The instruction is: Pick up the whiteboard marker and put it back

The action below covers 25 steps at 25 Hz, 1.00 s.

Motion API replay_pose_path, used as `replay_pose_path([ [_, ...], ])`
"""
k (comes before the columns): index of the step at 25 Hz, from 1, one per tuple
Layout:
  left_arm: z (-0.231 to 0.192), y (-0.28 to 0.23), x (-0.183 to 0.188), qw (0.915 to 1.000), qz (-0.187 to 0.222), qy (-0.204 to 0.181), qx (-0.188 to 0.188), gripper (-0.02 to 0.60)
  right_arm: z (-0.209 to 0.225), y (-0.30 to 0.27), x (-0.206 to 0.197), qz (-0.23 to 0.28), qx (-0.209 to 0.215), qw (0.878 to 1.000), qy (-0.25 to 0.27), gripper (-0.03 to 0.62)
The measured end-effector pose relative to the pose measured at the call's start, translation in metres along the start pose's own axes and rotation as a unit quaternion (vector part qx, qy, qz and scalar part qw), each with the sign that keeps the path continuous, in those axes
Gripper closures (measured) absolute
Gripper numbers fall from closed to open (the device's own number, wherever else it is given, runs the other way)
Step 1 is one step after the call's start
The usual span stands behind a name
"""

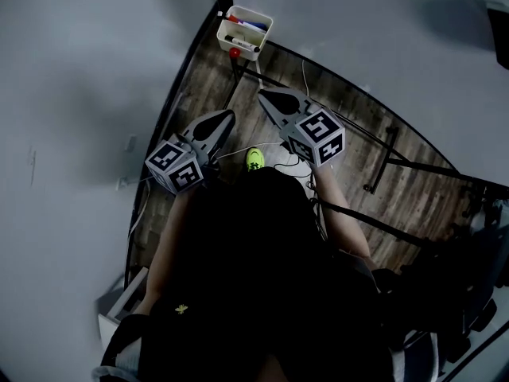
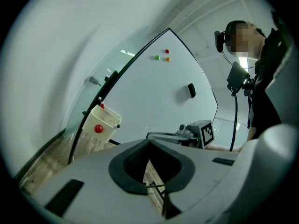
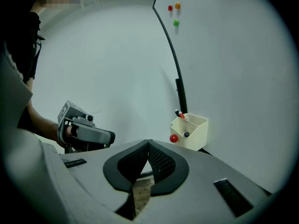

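Observation:
A cream marker holder point(image 1: 245, 29) hangs at the whiteboard's point(image 1: 358, 22) lower corner, with several markers point(image 1: 248, 25) in it and a red magnet point(image 1: 235, 52) on its front. It also shows in the left gripper view as the holder point(image 2: 102, 121) and in the right gripper view as the holder point(image 3: 189, 130), where a red-capped marker point(image 3: 180, 114) sticks up. My left gripper point(image 1: 229, 116) and right gripper point(image 1: 264, 95) are side by side, short of the holder. Both left gripper point(image 2: 150, 140) and right gripper point(image 3: 148, 141) are shut and empty.
Wooden floor point(image 1: 398, 189) runs between a grey wall point(image 1: 71, 94) and the whiteboard. A black stand leg point(image 1: 390, 153) and cables lie on it, and a yellow-green shoe point(image 1: 254, 159) shows below the grippers. Coloured magnets point(image 2: 162, 56) and a black eraser point(image 2: 191, 90) sit on the board.

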<state>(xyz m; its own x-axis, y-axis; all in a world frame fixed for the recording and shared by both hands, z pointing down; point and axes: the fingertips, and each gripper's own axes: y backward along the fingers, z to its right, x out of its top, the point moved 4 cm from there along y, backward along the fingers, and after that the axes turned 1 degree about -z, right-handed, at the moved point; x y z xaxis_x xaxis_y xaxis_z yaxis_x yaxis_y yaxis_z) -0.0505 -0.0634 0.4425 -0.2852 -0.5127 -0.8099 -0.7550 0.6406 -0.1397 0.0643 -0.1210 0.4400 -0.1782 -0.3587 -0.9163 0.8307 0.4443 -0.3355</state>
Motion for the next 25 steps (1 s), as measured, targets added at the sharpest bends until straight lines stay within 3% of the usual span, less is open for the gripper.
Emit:
replay_pose_path([
  [12, -0.008, -0.023, 0.019, 0.9993, 0.010, -0.026, 0.025, 0.568, 0.029, -0.014, 0.010, -0.011, 0.014, 0.999, 0.043, 0.594],
  [25, -0.036, -0.031, 0.027, 0.9998, 0.002, -0.016, 0.009, 0.568, 0.045, -0.041, 0.012, -0.057, -0.005, 0.992, 0.113, 0.494],
])
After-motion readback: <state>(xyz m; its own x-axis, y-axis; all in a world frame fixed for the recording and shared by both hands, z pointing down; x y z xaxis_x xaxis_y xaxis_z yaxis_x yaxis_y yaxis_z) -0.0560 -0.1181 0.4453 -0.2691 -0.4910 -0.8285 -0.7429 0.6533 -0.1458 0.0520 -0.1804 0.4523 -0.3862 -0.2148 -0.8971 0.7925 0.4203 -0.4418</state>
